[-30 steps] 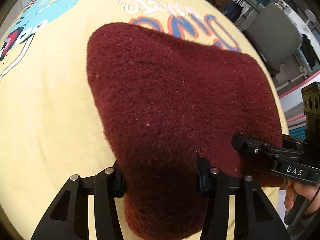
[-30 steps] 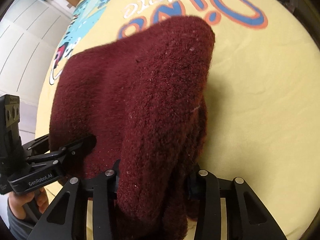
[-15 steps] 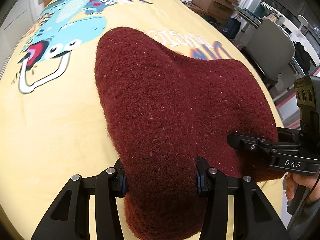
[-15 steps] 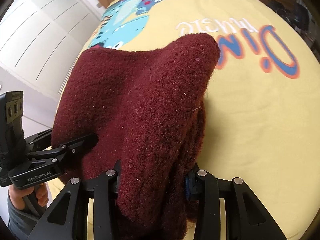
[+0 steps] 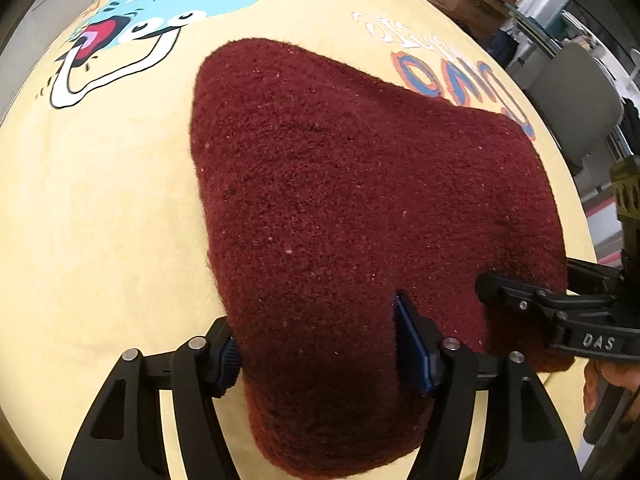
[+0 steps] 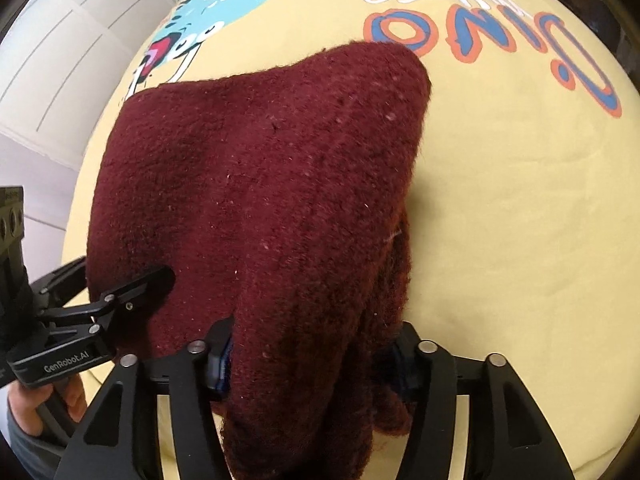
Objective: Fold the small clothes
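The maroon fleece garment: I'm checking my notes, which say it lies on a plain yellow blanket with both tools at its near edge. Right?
Not quite: the yellow blanket isn't plain. The right wrist view shows a cartoon dinosaur and "Dino" lettering printed on it. The maroon fleece garment does lie there, with both tools at its near edge.

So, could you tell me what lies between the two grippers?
Only the maroon fleece garment spans from the left gripper to the right gripper, shown in the left wrist view.
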{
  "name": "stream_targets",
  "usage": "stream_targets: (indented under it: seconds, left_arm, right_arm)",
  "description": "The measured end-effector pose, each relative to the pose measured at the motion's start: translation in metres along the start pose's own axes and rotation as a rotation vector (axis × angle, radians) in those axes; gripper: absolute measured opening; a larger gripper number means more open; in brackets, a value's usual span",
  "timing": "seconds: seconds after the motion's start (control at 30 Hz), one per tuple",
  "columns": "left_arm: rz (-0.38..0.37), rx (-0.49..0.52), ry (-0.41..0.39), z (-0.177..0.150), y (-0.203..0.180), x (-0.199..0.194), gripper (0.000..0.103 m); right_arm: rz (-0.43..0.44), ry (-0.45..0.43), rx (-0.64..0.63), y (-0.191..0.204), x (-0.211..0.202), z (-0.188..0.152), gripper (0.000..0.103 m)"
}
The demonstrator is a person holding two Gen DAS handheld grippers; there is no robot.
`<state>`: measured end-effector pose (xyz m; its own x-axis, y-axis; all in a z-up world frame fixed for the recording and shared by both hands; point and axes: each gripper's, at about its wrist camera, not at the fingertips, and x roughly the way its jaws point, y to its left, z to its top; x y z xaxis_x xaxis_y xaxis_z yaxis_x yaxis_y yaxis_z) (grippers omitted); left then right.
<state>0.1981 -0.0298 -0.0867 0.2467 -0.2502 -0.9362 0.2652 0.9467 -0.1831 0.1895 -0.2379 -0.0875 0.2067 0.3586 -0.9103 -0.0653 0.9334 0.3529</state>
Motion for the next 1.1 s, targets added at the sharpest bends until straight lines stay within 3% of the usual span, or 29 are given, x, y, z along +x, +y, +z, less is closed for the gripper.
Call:
stream_targets:
  seconds: [0.1, 0.2, 0.27, 0.43, 0.57, 0.9, 1.1]
  left_arm:
    - [0.027, -0.015, 0.011, 0.002, -0.006, -0.004, 0.070]
    - [0.090, 0.011, -0.012, 0.005, -0.008, -0.016, 0.085]
    - [0.133, 0.027, -0.043, 0.005, -0.012, -0.024, 0.102]
    - [0.110, 0.005, -0.055, -0.004, -0.004, -0.046, 0.102]
    - [0.093, -0.011, -0.087, -0.007, -0.003, -0.051, 0.102]
    - [0.184, 0.003, -0.063, -0.009, -0.003, -0.011, 0.102]
    - [0.153, -0.003, -0.055, -0.018, 0.007, 0.004, 0.103]
  right_arm:
    - [-0.050, -0.016, -0.036, 0.014, -0.003, 0.011, 0.073]
    - [-0.108, -0.042, -0.081, 0.016, -0.013, 0.005, 0.080]
    - [-0.133, -0.071, -0.097, 0.020, -0.022, 0.006, 0.084]
    - [-0.148, -0.125, -0.145, 0.034, -0.041, 0.002, 0.103]
    - [-0.187, -0.156, -0.161, 0.036, -0.052, -0.010, 0.103]
    - [-0.261, -0.154, -0.085, -0.004, -0.032, -0.030, 0.103]
    - [-0.221, -0.132, -0.046, -0.032, -0.016, -0.036, 0.103]
